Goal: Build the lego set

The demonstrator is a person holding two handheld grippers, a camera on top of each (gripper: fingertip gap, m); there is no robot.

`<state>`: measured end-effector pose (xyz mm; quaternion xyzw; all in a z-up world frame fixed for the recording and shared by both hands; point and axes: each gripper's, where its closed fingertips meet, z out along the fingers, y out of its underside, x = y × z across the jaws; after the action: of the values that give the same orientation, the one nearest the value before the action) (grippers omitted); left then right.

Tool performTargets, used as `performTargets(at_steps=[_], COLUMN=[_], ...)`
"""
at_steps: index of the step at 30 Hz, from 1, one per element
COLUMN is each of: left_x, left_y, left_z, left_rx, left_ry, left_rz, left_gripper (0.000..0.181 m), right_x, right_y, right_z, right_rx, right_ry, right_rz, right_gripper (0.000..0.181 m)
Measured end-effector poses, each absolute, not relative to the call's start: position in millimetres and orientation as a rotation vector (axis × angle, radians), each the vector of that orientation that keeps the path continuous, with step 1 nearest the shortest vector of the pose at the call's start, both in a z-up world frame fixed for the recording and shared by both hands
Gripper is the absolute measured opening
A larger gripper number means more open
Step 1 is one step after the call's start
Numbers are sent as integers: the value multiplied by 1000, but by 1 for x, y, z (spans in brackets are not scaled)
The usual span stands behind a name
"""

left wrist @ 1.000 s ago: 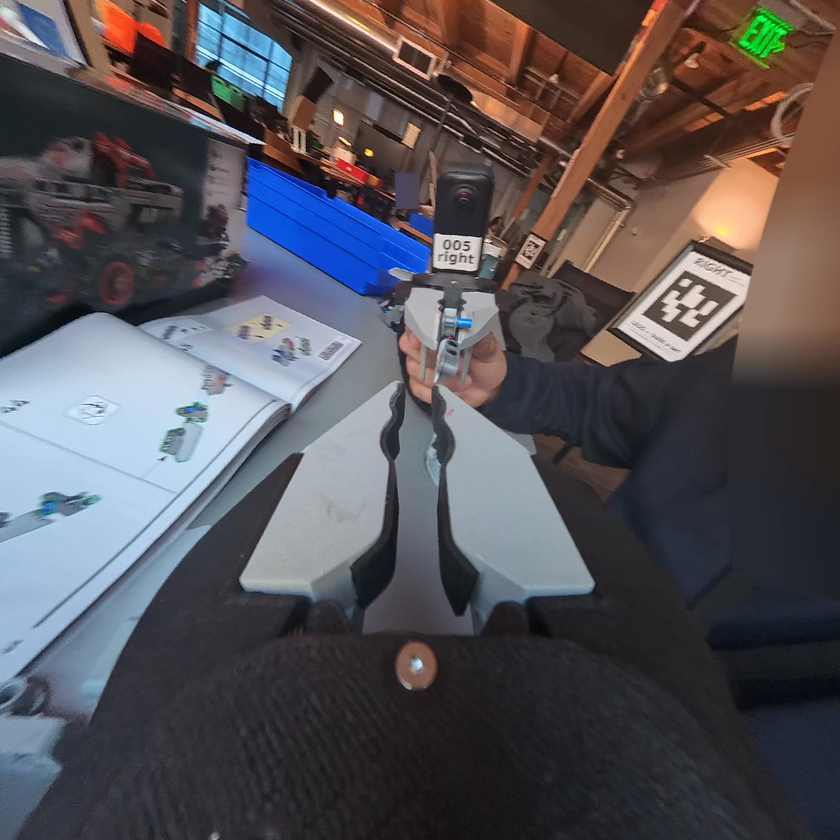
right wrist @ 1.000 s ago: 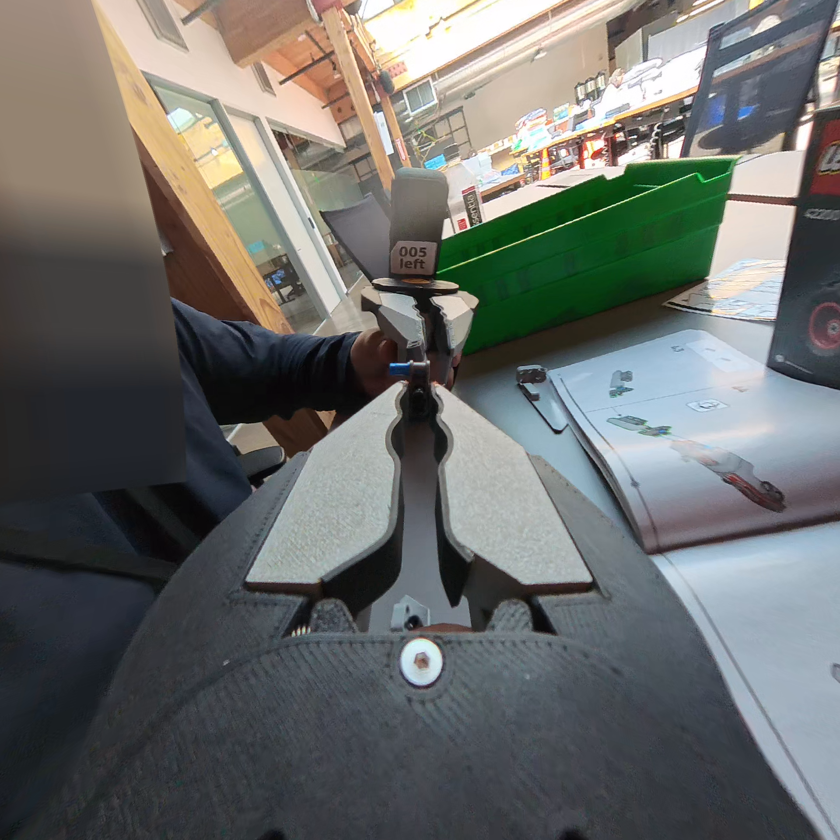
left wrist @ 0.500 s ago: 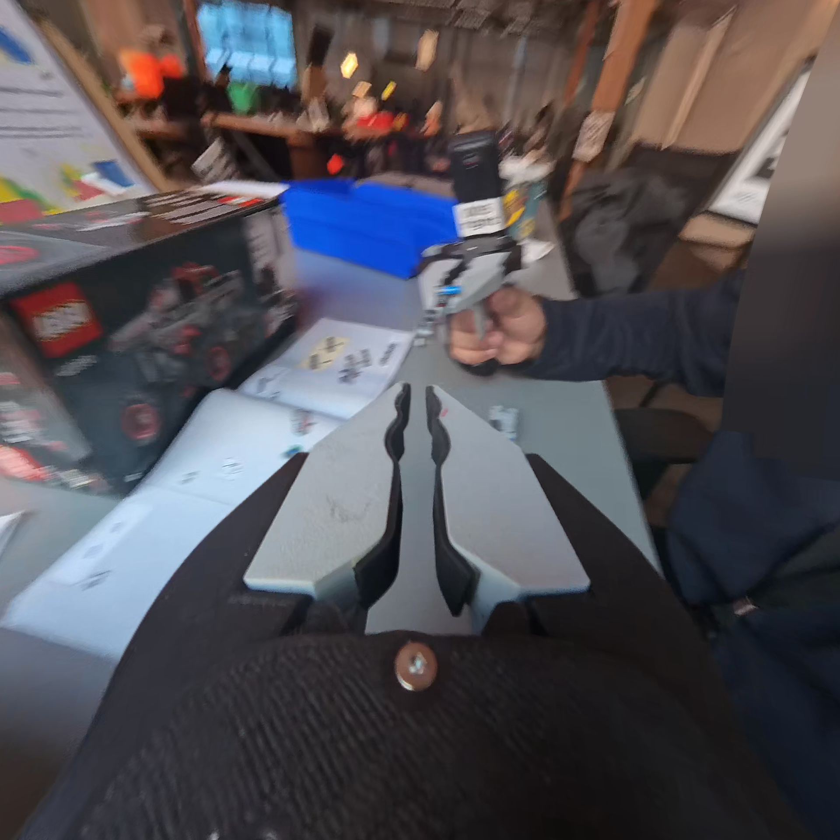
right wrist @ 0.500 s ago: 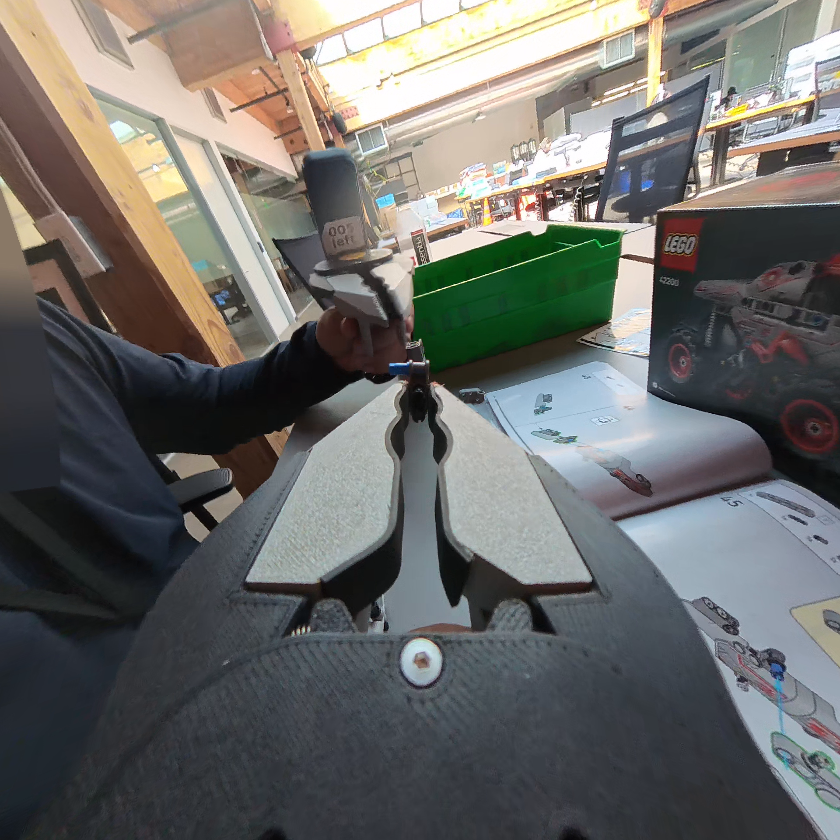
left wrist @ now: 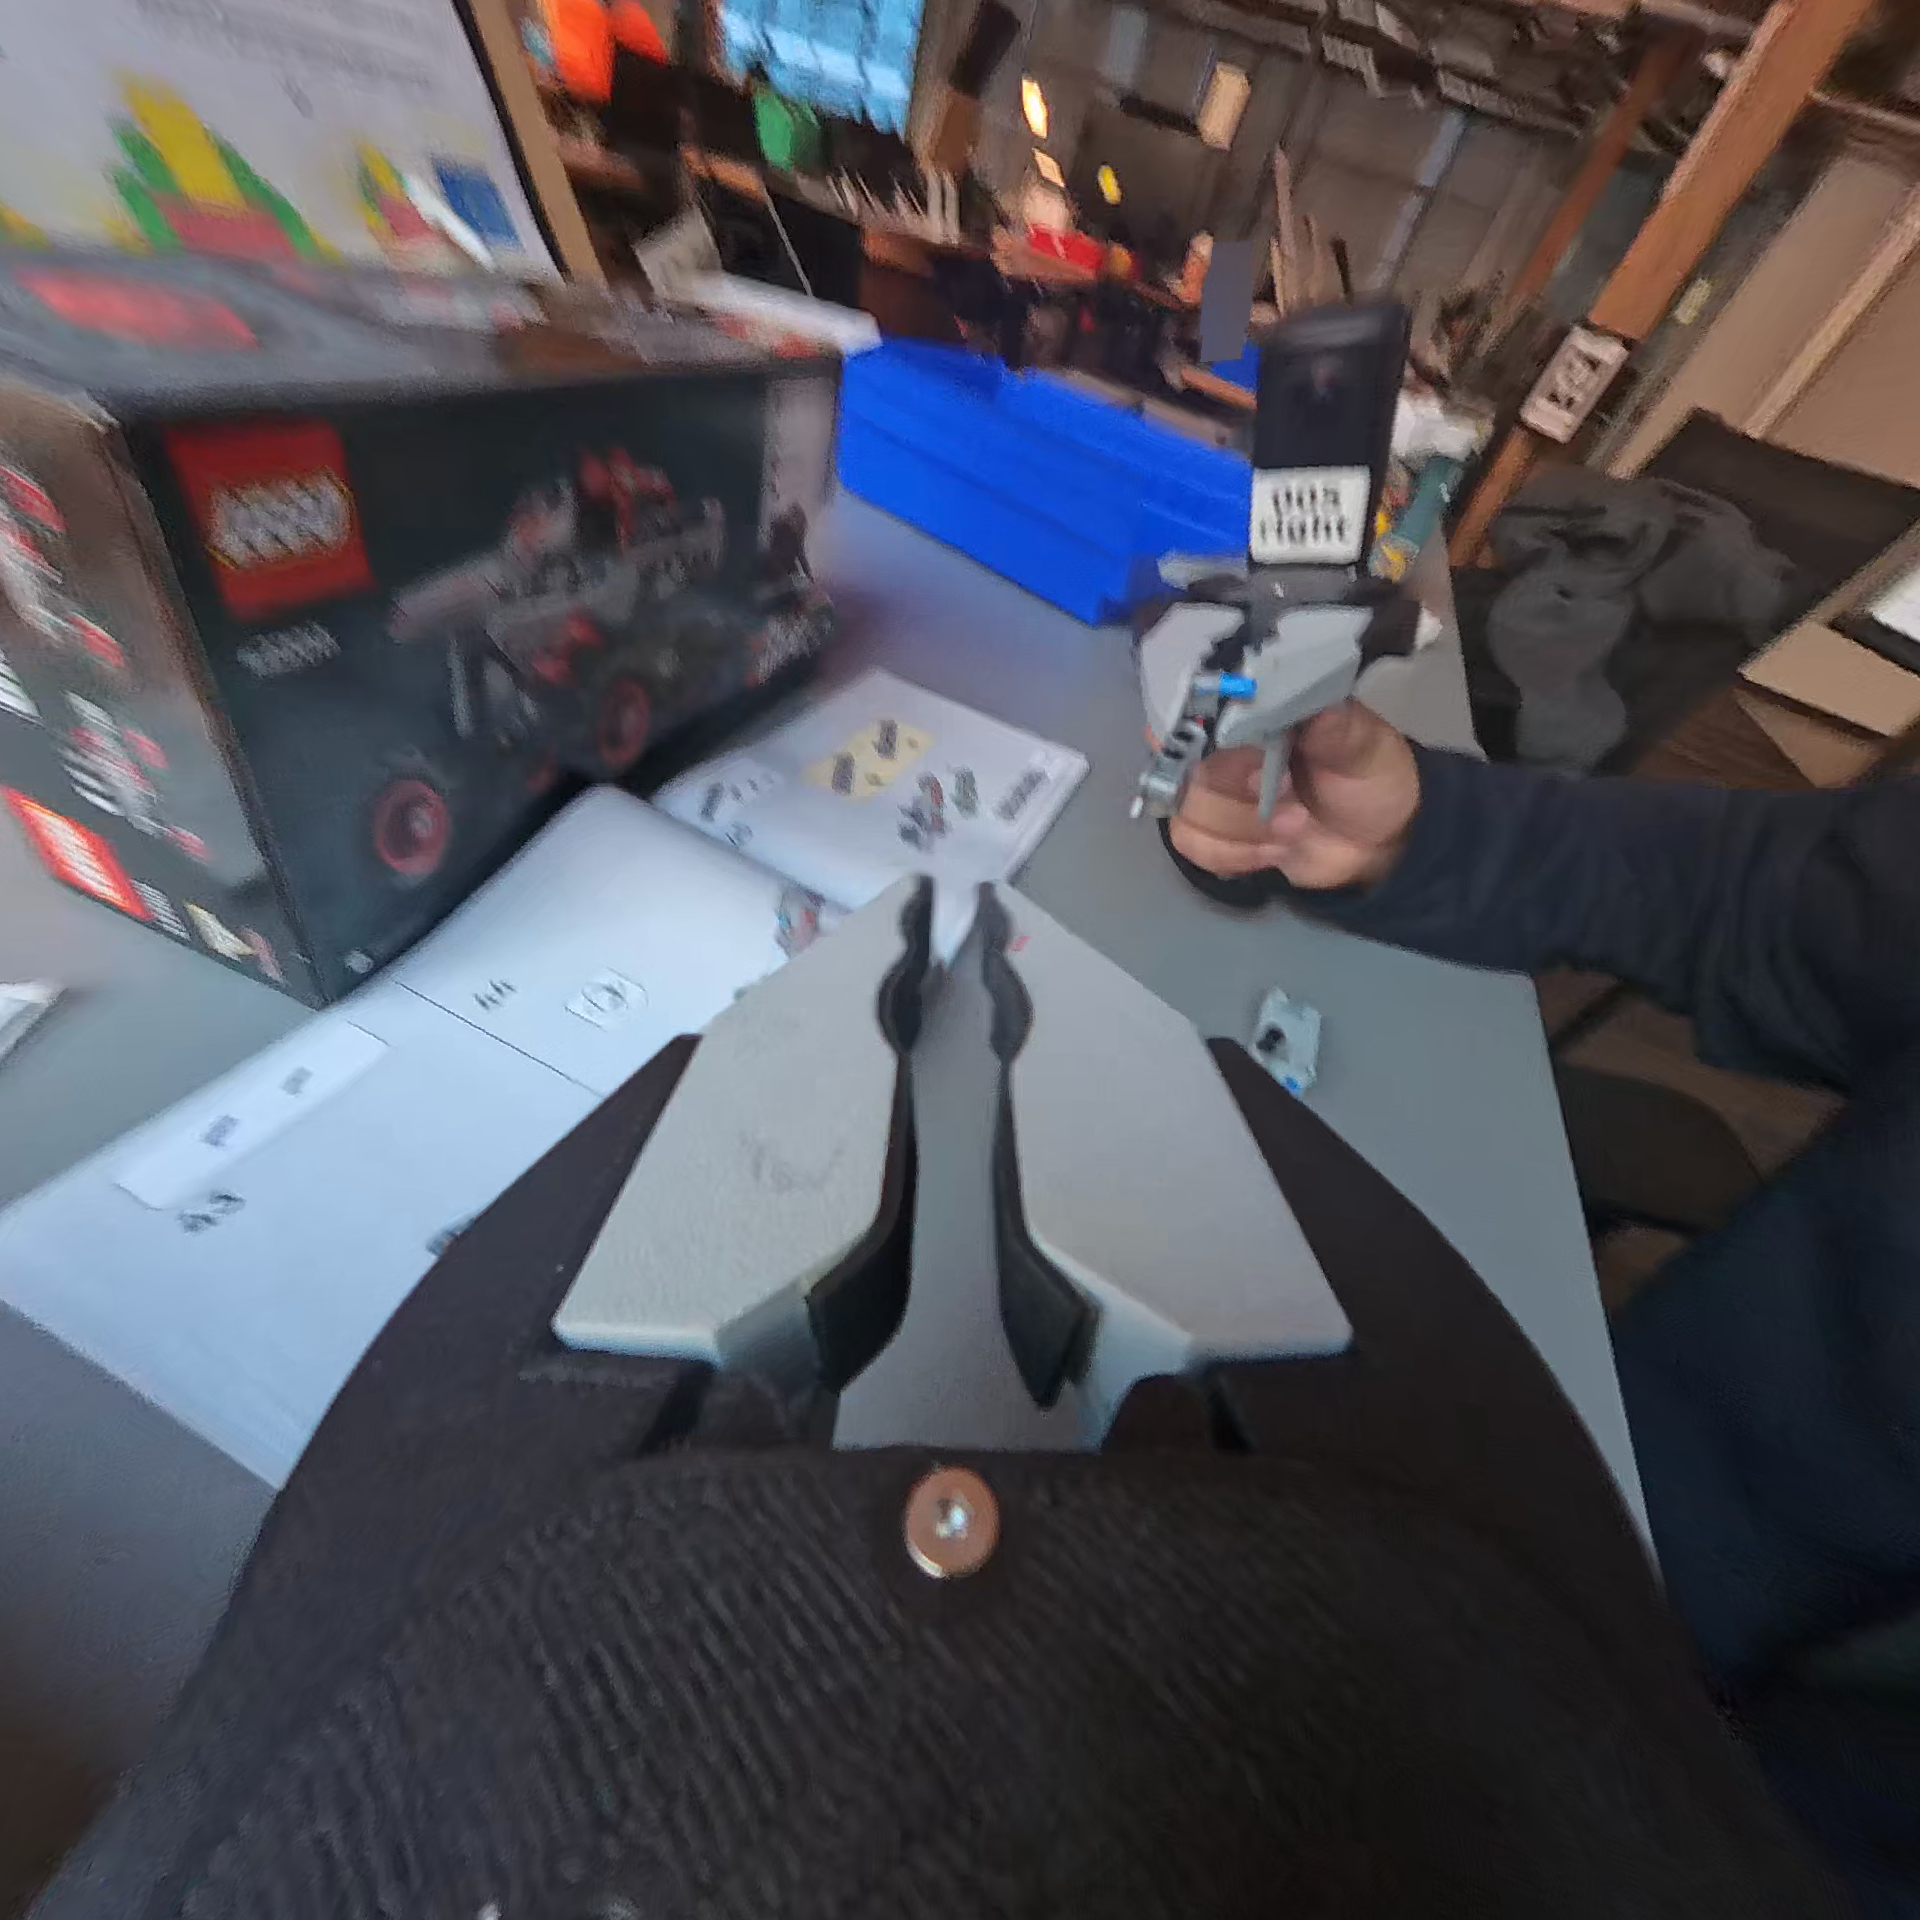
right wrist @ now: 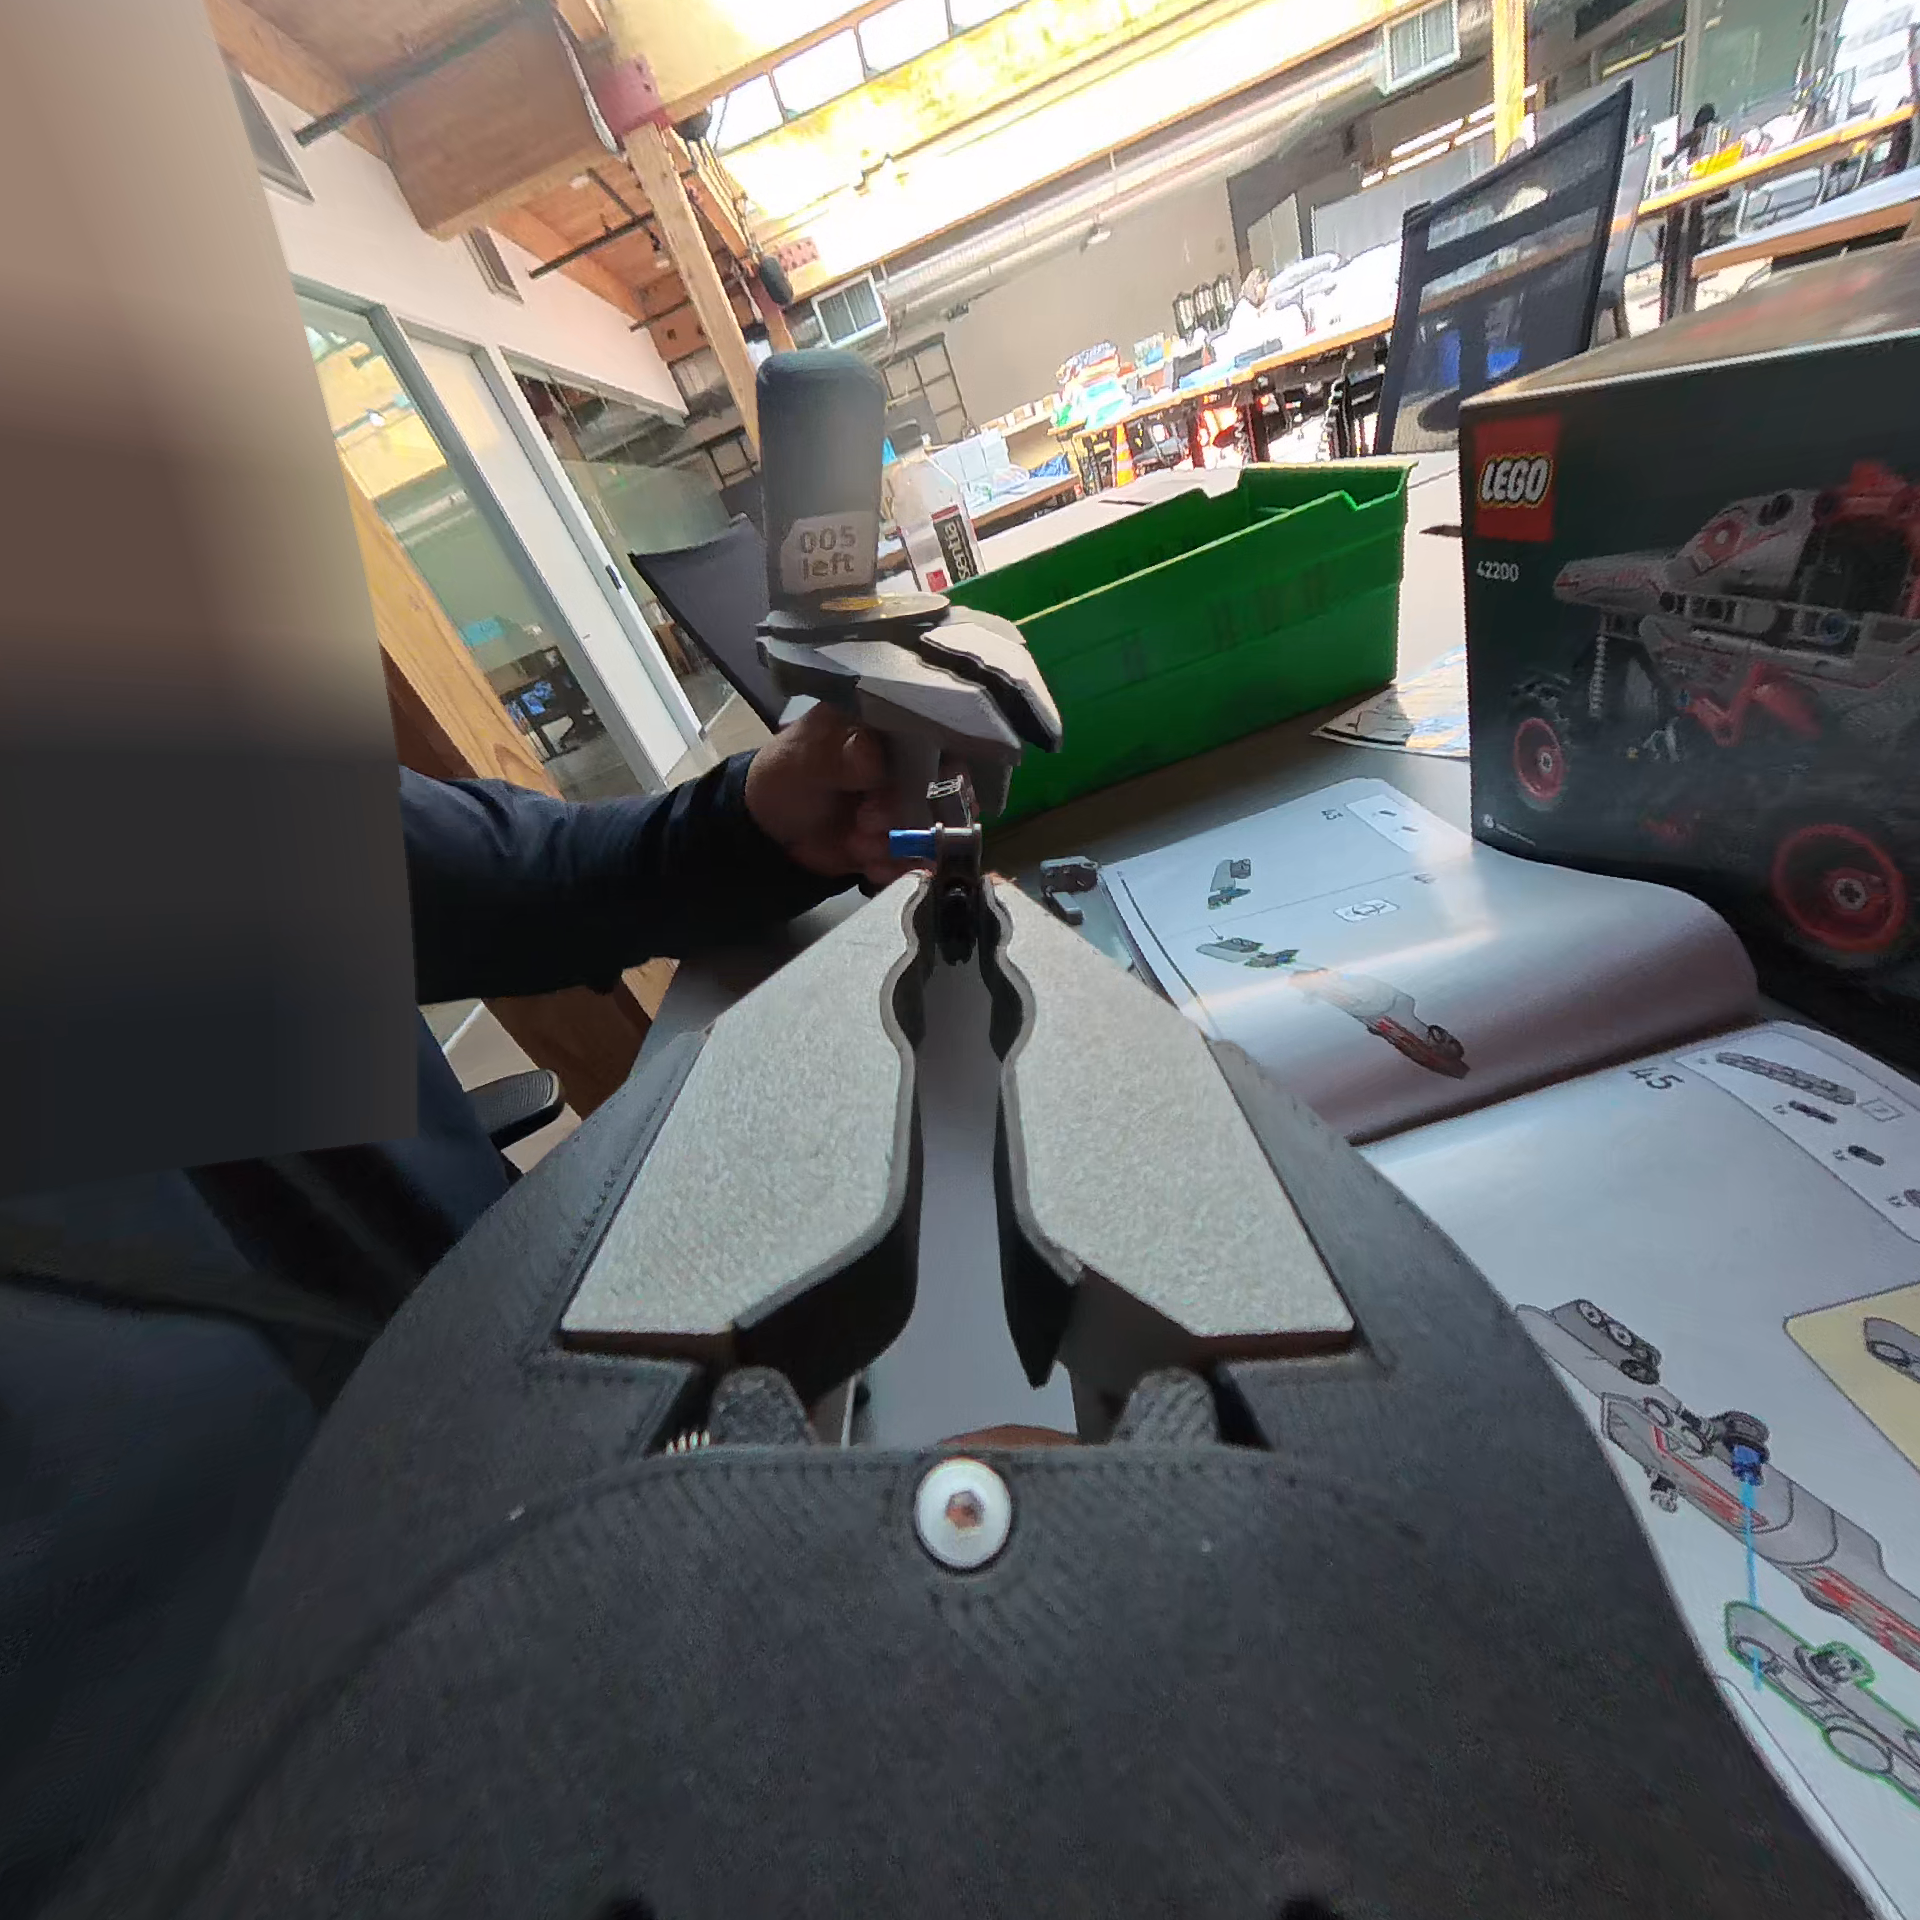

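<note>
in the right wrist view, at the centre of the frame, the right gripper (right wrist: 957, 914) has its jaws clenched on a small grey lego beam (right wrist: 956, 883), pinched at its lower end right at the fingertips. a short blue pin (right wrist: 907, 843) sticks out sideways from the beam toward the left of the frame, above the grip. the beam is hard, light plastic and thin, so it should stay stiff in the pinch but could swivel or slip if pushed off axis; the flat sides below the pin look like the best place to hold, leaving the pin and the holes free.

in the left wrist view, at the centre of the frame, the left gripper (left wrist: 948, 909) carries nothing, with a narrow gap showing between its fingertips. just right of it a small pale grey piece (left wrist: 1286, 1037) lies on the grey table (left wrist: 1434, 1122); it looks light enough to skid when nudged, so closing on its two long sides would suit.

beyond, the open instruction booklet (right wrist: 1455, 966) lies flat across the right of the right wrist frame, with a dark grey piece (right wrist: 1070, 878) touching its near corner. farther off stand the lego box (right wrist: 1704, 644) at the right edge and a green bin (right wrist: 1195, 623) at upper centre. in the left wrist view a blue bin (left wrist: 1029, 468) sits at upper centre.
</note>
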<state>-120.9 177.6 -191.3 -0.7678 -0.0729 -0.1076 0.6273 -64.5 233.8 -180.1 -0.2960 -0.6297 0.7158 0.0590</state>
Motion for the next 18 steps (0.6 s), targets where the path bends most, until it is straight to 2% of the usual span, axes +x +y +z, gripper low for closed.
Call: performTargets(at_steps=[2,18], left_x=[-118,-109], left_y=[179,182], left_z=[-202,-213], left_rx=[-1799,-1825], left_ry=[-184,-145], left_rz=[-300,-369], left_gripper=[13,16], right_x=[-66,-65], right_y=[233,233], right_z=[-185,-186], right_rx=[-909,-926], right_ry=[-1926,-1932], right_rz=[2160,2177], right_gripper=[5,5])
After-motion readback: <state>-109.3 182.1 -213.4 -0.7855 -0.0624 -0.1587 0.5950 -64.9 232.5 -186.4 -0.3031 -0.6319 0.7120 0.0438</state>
